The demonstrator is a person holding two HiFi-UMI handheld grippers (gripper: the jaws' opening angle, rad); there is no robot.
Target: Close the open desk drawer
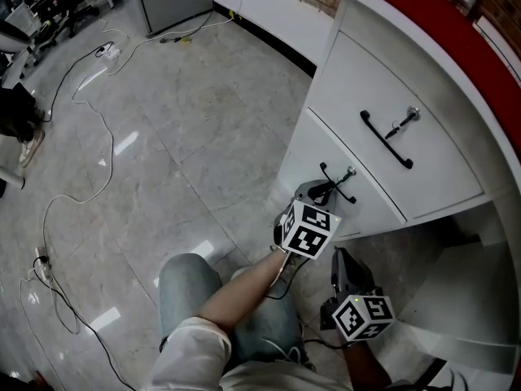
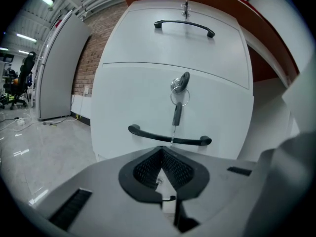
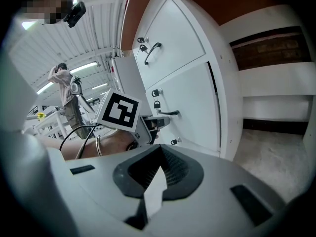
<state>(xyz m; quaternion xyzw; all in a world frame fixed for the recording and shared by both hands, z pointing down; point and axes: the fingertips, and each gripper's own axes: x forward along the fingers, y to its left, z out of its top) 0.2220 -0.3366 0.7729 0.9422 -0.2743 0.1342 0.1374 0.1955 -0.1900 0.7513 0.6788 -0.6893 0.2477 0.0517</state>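
At the bottom edge of the head view a bent knee in pale denim (image 1: 186,282) sits over the tiled floor (image 1: 163,145). Above it the bare left forearm (image 1: 244,287) stretches up and right, wrist straight, to the left gripper (image 1: 324,189). Its jaws are together, tip to tip, with nothing between them. The tips sit just below the middle of the lower drawer's black bar handle (image 1: 338,184), but I cannot tell whether they touch it.

The right gripper (image 1: 339,257) is held lower and nearer the body, by the pedestal's bottom right corner. It points up along the drawer fronts, jaws likewise pressed together and empty.

The lower drawer (image 1: 326,145) is in the white desk pedestal, under the upper drawer (image 1: 383,88). A key with a ring (image 2: 180,85) hangs in its lock above the handle. In the right gripper view a dark slit runs down its far side edge, so it looks slightly ajar.

The red desk top (image 1: 423,15) caps the pedestal. Farther off, white cables (image 1: 89,112) trail across the floor.
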